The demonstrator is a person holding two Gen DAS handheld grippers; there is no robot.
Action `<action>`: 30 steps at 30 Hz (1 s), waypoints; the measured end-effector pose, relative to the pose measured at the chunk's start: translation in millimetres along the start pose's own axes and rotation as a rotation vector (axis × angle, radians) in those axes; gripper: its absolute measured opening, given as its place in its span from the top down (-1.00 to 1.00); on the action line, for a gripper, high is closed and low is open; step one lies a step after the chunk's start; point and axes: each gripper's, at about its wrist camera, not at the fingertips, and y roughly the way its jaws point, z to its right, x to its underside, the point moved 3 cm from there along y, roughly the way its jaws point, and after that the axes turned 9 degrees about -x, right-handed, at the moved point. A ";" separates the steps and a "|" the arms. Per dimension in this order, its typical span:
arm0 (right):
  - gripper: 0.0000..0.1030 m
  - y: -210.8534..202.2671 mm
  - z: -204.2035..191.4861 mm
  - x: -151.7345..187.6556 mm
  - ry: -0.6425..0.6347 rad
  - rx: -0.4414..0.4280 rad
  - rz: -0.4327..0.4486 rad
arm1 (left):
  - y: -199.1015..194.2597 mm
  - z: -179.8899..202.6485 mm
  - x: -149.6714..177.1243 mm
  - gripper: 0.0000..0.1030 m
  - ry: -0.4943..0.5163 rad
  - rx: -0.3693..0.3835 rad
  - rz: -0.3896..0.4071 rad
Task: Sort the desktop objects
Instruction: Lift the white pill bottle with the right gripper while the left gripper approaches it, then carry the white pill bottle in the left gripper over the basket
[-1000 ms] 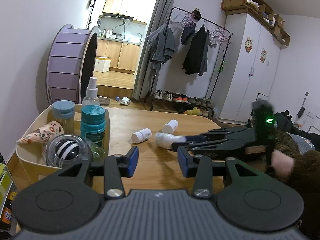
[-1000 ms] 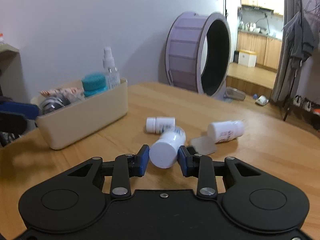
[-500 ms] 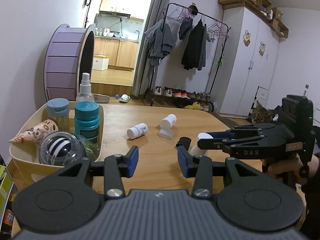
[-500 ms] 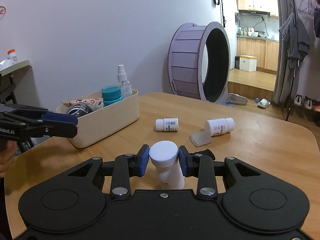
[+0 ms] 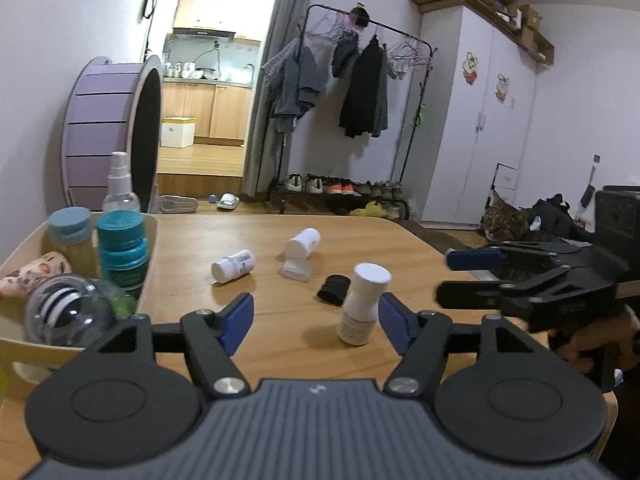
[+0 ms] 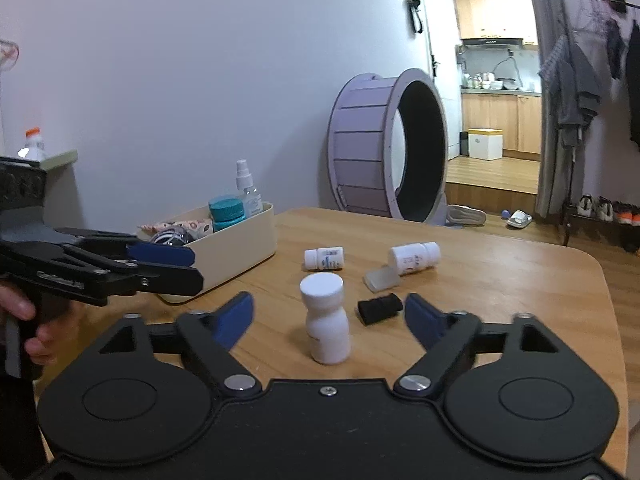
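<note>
A white bottle [image 6: 325, 317] stands upright on the wooden table [image 6: 500, 280]; it also shows in the left wrist view [image 5: 362, 304]. My right gripper [image 6: 329, 318] is open, its jaws wide on either side of the bottle, not touching it. My left gripper [image 5: 316, 318] is open and empty, with the bottle just ahead toward its right finger. Two more white bottles lie on their sides: one small [image 6: 324, 258] and one larger [image 6: 414, 258]. A small black object [image 6: 379, 309] and a translucent cap [image 6: 380, 278] lie between them.
A cream bin [image 6: 236, 254] at the table's left holds a teal-capped jar [image 6: 226, 212], a spray bottle [image 6: 248, 190], a striped ball [image 5: 60, 314] and a pouch. A purple wheel [image 6: 384, 148] stands behind the table. A cat [image 5: 502, 226] sits beyond the right edge.
My right gripper lifted the white bottle off its side, set it upright on the table, then opened and let go. My left gripper has opened wider.
</note>
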 end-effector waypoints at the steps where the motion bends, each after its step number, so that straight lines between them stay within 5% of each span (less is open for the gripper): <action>1: -0.67 -5.2 2.0 1.0 0.012 0.002 0.009 | 2.0 2.1 0.5 -0.36 0.001 0.004 -0.002; 10: -0.95 -31.7 13.2 5.4 0.046 -0.022 0.061 | 28.3 21.0 -0.5 -0.36 -0.002 0.026 -0.006; 23: -1.00 -46.2 12.9 4.2 0.069 -0.059 0.116 | 61.1 41.1 -0.9 -0.27 0.045 0.005 -0.017; 26: -1.00 -48.5 12.8 3.3 0.074 -0.058 0.128 | 68.1 48.8 -2.3 -0.13 0.075 0.011 -0.022; 30: -1.00 -50.0 13.1 3.3 0.077 -0.056 0.133 | 74.9 55.8 0.1 0.41 0.100 0.018 -0.039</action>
